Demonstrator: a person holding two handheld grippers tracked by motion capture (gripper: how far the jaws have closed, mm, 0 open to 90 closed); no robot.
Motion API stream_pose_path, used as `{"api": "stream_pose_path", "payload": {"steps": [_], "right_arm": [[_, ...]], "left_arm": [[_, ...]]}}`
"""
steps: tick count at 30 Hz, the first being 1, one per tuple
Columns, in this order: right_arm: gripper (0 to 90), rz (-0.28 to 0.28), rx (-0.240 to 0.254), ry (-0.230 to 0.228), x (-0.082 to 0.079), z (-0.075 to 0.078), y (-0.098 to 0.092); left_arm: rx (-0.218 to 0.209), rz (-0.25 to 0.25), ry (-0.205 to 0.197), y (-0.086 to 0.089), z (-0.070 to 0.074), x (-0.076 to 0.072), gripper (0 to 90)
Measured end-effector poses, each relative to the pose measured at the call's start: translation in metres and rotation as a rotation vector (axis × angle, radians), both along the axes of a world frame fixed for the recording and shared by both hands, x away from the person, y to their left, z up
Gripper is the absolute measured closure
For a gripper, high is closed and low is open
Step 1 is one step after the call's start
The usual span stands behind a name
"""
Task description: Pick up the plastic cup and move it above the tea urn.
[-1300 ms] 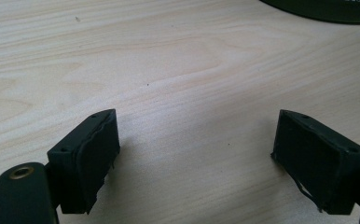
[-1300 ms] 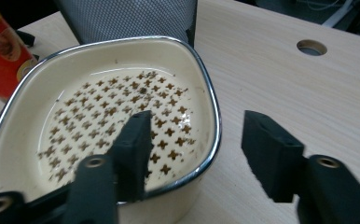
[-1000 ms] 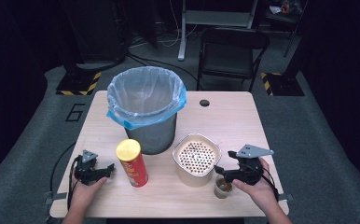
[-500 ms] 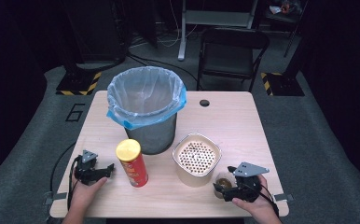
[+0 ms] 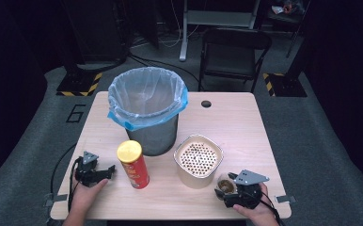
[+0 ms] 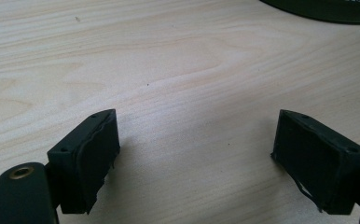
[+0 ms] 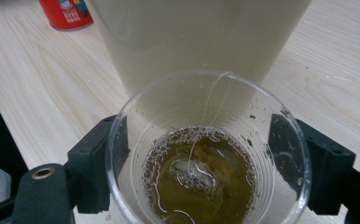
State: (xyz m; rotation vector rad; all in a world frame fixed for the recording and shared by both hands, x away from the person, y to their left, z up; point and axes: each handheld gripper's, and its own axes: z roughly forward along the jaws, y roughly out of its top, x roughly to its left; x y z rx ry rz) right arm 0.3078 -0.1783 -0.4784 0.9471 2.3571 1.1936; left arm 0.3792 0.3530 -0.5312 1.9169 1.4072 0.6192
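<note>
High view: a clear plastic cup (image 5: 225, 185) of brown tea stands at the desk's (image 5: 236, 127) near right, between the right hand-held gripper's (image 5: 228, 189) jaws.

Left gripper view: the left hand-held gripper (image 6: 194, 149) is spread over bare wood.

Right gripper view: jaws just closing flank the cup's walls; contact unclear.

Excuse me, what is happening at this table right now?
A person works with a hand-held gripper in each hand. The right hand-held gripper has its jaws around a clear plastic cup with brown tea and a tea bag; the jaws have just been closing. The cup stands beside a cream strainer container. The left hand-held gripper rests open on the table, near a red chip can.
</note>
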Motion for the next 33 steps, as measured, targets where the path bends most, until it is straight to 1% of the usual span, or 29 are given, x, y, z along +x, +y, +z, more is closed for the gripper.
{"api": "stream_pose_path", "payload": {"steps": [1,2,4,6,7,8,11,15,27,29,33], "right_arm": [[20.2,0.000,-0.011,-0.001,0.0000,-0.0007,0.0005],[21.1,0.002,-0.027,0.005,0.0008,-0.0027,0.0010],[23.1,0.009,-0.043,0.018,0.0016,-0.0049,0.0012],[24.1,0.010,-0.047,0.019,0.0016,-0.0062,0.0021],[24.1,0.008,-0.048,0.031,0.0010,-0.0068,0.0031],[25.3,0.003,-0.054,0.022,0.0010,-0.0065,0.0033],[26.9,0.002,-0.031,0.029,0.0013,-0.0036,0.0013],[29.1,0.008,-0.038,0.016,0.0006,-0.0034,0.0015],[31.1,0.008,-0.026,0.021,0.0021,-0.0036,-0.0010],[31.0,0.026,-0.025,0.017,0.0027,-0.0021,-0.0030],[31.4,0.021,-0.022,0.026,0.0048,0.0013,-0.0054]], "left_arm": [[0.000,0.000,0.000,0.0000,0.0000,0.0000,14.0],[0.000,0.000,0.000,0.0000,0.0000,0.0000,14.0],[0.000,0.000,0.000,0.0000,0.0000,0.0000,14.0],[0.000,0.000,0.000,0.0000,0.0000,0.0000,14.0],[0.002,-0.001,0.004,0.0002,0.0003,0.0000,14.0],[0.000,0.000,0.000,0.0000,0.0000,0.0000,14.0],[0.000,0.000,0.000,0.0000,0.0000,0.0000,14.0],[0.000,0.000,0.000,0.0000,0.0000,0.0000,14.0],[0.000,0.000,0.000,0.0000,0.0000,0.0000,14.0],[0.000,0.000,0.000,0.0000,0.0000,0.0000,14.0],[0.000,0.000,0.000,0.0000,0.0000,0.0000,14.0]]}}
